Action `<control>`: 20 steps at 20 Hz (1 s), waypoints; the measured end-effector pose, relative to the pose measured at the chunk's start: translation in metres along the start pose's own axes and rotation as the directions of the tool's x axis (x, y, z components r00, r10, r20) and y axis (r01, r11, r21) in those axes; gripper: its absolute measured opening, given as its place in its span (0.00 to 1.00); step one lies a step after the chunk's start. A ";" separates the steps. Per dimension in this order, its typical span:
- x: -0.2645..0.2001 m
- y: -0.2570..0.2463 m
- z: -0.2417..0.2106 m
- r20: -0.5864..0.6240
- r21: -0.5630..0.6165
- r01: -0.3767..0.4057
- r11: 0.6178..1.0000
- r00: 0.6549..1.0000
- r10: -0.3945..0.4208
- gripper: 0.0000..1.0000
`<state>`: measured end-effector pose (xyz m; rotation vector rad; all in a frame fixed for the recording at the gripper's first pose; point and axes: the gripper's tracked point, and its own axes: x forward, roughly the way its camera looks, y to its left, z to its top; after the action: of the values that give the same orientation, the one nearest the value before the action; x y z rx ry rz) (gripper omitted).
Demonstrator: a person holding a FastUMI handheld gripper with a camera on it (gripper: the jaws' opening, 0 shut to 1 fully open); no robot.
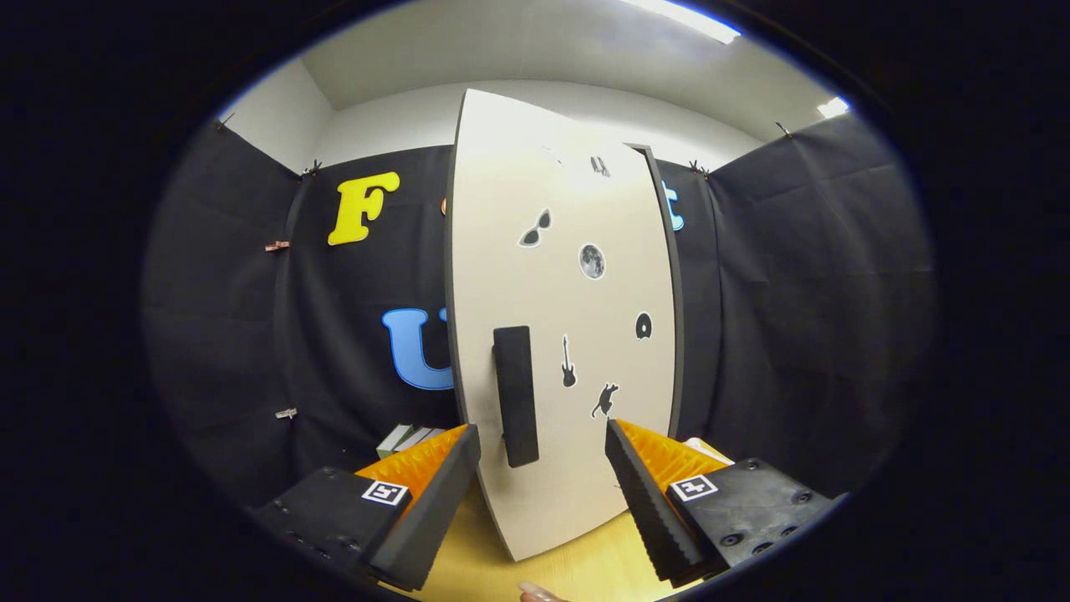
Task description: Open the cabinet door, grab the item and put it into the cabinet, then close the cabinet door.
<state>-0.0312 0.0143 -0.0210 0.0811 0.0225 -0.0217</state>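
Cabinet door [577,334] stands upright just ahead of the fingers, its long axis vertical, running from 12 o'clock down to 6 o'clock. Its stickered face is turned toward the camera and angled slightly, with the dark free edge at the 9 o'clock side and a dark cabinet edge [669,276] visible at the 3 o'clock side. From this angle it cannot be told how far the door is swung.

A black handle [516,395], a vertical bar, is mounted low on the door near the free edge. It lies ahead of the gap between the fingers, nearer the left one.

Gripper [543,456] has its jaws spread wide, holding nothing; neither finger touches the handle or the door.

Step in hand, judged from this layout: the approach to the handle for a door movement, opening or closing cannot be told. The next move calls for advancing until the handle sits between the pads, then closing on it.

At 9 o'clock of the left finger, grey-green flat items [408,438], possibly books, lie on the wooden tabletop [585,568]. A fingertip [535,593] shows at 6 o'clock.
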 end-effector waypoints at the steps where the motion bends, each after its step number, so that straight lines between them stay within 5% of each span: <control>1: -0.001 0.000 -0.001 -0.002 -0.004 0.000 1.000 1.000 0.000 0.98; 20: 0.009 -0.016 0.015 0.034 -0.009 -0.116 0.993 0.993 0.117 0.98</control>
<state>-0.0227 -0.0027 -0.0079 0.0752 -0.0166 0.0936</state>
